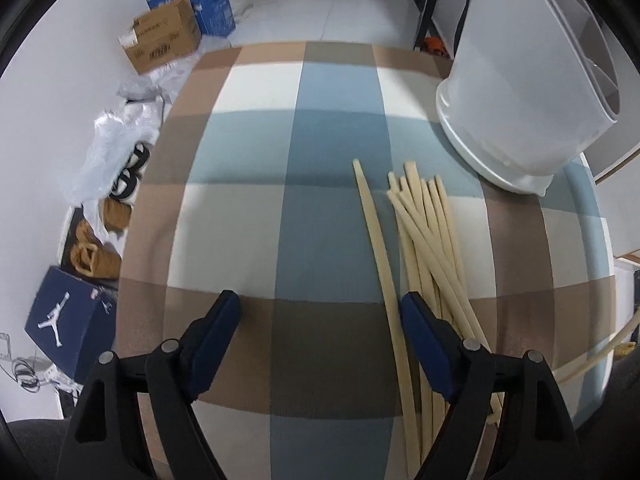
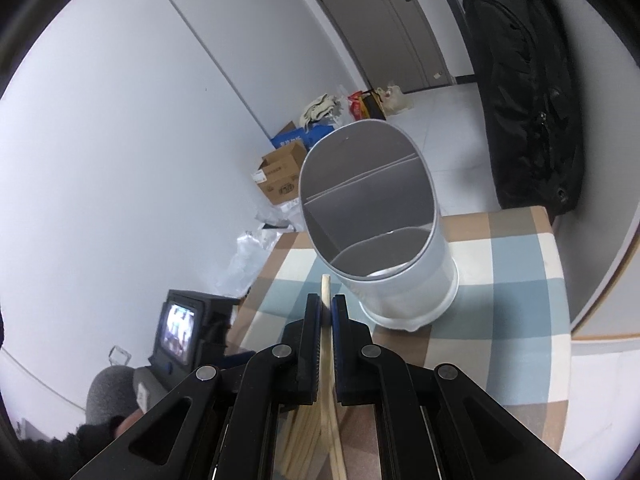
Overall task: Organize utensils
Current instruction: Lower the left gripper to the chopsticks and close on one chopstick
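Several pale wooden chopsticks (image 1: 432, 240) lie in a loose pile on the checked tablecloth (image 1: 256, 220). One chopstick (image 1: 380, 248) lies apart, just left of the pile. My left gripper (image 1: 320, 304) points down at the cloth and is open; the lone chopstick passes just inside its right finger (image 1: 416, 312), with neither pad pressing on it. A white utensil holder (image 1: 520, 100) with inner dividers stands at the right. My right gripper (image 2: 327, 308) is shut on a single chopstick (image 2: 326, 285), whose tip points toward the holder (image 2: 372, 208).
The table's left edge drops to a floor with cardboard boxes (image 1: 164, 40), plastic bags (image 1: 112, 136), shoes and a dark blue shoe box (image 1: 68, 320). A black bag (image 2: 528, 88) hangs beyond the table's far corner. A small lit screen (image 2: 180, 328) sits low on the left.
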{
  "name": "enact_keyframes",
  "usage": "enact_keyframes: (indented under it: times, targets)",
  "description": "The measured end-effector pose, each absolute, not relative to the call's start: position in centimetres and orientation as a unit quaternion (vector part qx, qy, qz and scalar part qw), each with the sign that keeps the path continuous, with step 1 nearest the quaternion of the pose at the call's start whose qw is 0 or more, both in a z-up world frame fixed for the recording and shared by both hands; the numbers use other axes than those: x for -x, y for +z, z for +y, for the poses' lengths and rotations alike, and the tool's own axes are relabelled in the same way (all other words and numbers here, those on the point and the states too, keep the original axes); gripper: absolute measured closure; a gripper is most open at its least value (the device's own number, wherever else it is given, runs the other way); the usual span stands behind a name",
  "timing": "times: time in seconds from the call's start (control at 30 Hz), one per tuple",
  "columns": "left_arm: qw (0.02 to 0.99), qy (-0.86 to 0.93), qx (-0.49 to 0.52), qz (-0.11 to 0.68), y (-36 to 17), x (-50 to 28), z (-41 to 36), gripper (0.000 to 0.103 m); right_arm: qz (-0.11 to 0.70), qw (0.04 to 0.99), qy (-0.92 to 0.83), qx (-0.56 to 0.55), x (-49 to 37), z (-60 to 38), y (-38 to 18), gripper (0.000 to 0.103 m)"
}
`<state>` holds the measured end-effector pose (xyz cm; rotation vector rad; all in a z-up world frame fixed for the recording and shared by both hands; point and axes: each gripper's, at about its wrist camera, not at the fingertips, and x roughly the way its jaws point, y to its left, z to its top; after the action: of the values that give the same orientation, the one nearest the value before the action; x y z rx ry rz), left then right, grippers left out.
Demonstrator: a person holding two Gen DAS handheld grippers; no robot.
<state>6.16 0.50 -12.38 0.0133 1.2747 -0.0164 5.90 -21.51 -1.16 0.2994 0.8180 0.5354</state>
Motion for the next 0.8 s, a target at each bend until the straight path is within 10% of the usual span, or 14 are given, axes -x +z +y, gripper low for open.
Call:
enact_keyframes:
  times: [0.37, 0.47, 0.63, 0.8]
  targets:
    - [0.806, -0.005, 0.005, 0.591, -12.5, -8.3, 0.4, 0.033, 0.381, 0.870, 0.263, -0.172, -5.8, -23.6, -1.0, 0.098]
    - [0.808, -0.009, 0.001, 0.589, -12.4, -8.6, 0.2, 0.045, 0.376, 0.871, 0.262, -0.175, -5.9, -24.0, -0.9, 0.098]
    - [0.808, -0.032, -0.012, 0.588, -12.0, -9.1, -0.7, 0.094, 0.377, 0.870, 0.259, -0.182, -6.0, -24.6, -1.1, 0.098]
    - [0.813, -0.037, -0.028, 0.580, -12.0, -9.1, -1.1, 0.101, 0.376, 0.871, 0.255, -0.185, -6.3, -25.0, -1.2, 0.098]
